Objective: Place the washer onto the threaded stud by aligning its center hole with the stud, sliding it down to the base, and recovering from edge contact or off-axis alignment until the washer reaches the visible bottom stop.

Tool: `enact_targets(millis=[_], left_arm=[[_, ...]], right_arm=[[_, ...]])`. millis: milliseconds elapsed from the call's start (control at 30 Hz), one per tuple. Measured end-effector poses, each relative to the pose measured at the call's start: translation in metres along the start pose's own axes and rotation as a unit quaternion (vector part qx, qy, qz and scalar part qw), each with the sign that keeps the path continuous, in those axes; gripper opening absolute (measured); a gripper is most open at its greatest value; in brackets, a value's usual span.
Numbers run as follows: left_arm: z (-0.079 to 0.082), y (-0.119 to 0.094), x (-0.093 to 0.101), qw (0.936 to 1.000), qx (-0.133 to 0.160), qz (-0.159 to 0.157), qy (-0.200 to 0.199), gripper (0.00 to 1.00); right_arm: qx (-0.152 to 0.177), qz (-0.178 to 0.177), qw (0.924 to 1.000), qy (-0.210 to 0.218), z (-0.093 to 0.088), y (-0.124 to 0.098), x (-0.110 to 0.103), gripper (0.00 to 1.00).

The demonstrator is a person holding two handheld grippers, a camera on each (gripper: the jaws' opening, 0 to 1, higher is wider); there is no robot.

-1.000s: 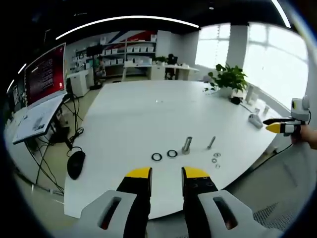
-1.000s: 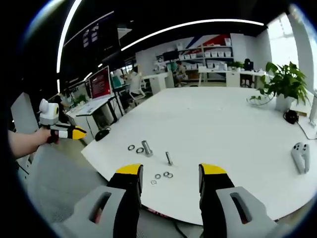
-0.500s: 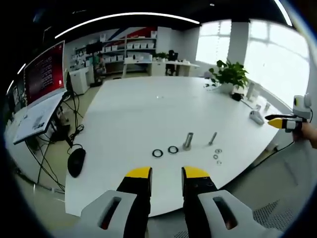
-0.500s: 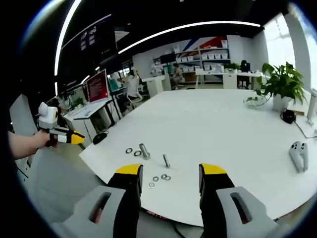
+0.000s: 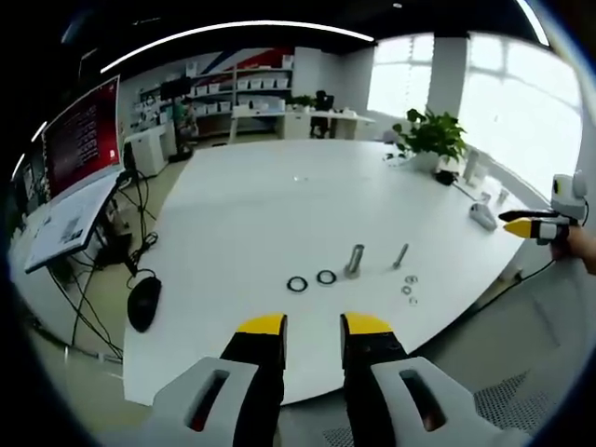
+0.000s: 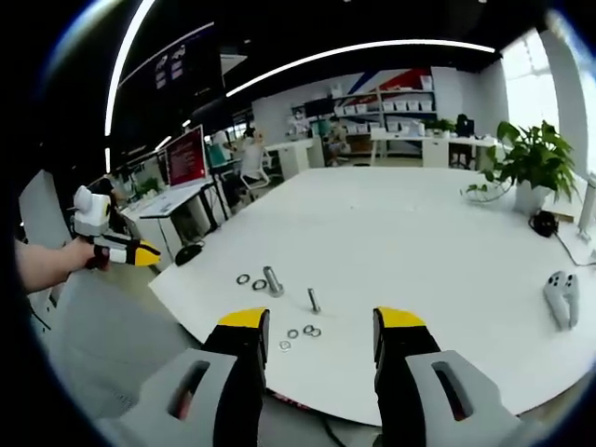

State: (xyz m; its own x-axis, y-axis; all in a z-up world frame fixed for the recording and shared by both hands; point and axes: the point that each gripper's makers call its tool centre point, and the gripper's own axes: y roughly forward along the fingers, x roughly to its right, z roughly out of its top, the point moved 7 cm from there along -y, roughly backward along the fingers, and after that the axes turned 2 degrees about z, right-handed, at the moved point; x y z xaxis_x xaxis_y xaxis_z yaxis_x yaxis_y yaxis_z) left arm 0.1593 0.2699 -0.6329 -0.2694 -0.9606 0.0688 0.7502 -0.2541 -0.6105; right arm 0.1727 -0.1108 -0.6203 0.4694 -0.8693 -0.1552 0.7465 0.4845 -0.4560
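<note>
Ahead of my right tongs [image 6: 321, 337], open and empty, small washers [image 6: 301, 333] lay beside the stud [image 6: 314, 300]; my left tongs [image 5: 312, 328] were open too.

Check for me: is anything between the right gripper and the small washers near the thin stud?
Nothing visible. The right gripper hangs open off the table edge, and only bare tabletop lies between it and the small washers, just short of the thin stud.

My fisheye views bend at the edges; bright windows [image 5: 503, 102] glare, ceiling light strips [image 6: 363, 47] curve, white table [image 5: 251, 214] evenly lit
</note>
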Motion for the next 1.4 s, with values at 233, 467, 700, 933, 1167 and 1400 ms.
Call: enact_targets(millis=[233,467,700,933,1167,1400], left_arm=[[0.001,-0.001,-0.001,1.0,0.006,-0.003,-0.007,0.21],[-0.001,0.001,0.004,0.9997,0.0,-0.02,-0.011,0.21],[-0.001,0.002,0.007,0.9995,-0.003,-0.03,-0.014,0.22],[0.001,0.004,0.009,0.9994,-0.012,-0.03,0.014,0.23],[0.004,0.003,0.01,0.9991,-0.017,-0.039,-0.001,0.23],[0.017,0.007,0.005,0.9973,-0.035,-0.061,-0.018,0.23]], right_arm=[[-0.008,0.012,0.9994,-0.03,0.0,0.002,-0.006,0.47],[-0.017,0.013,0.9994,-0.029,-0.002,0.003,-0.005,0.47],[-0.013,0.015,0.9994,-0.028,-0.002,0.001,-0.005,0.47],[-0.022,0.019,0.9993,-0.025,-0.004,0.003,-0.005,0.47],[-0.021,0.014,0.9997,-0.005,-0.005,0.002,-0.001,0.47],[-0.027,0.017,0.9994,-0.011,-0.006,0.002,-0.002,0.47]])
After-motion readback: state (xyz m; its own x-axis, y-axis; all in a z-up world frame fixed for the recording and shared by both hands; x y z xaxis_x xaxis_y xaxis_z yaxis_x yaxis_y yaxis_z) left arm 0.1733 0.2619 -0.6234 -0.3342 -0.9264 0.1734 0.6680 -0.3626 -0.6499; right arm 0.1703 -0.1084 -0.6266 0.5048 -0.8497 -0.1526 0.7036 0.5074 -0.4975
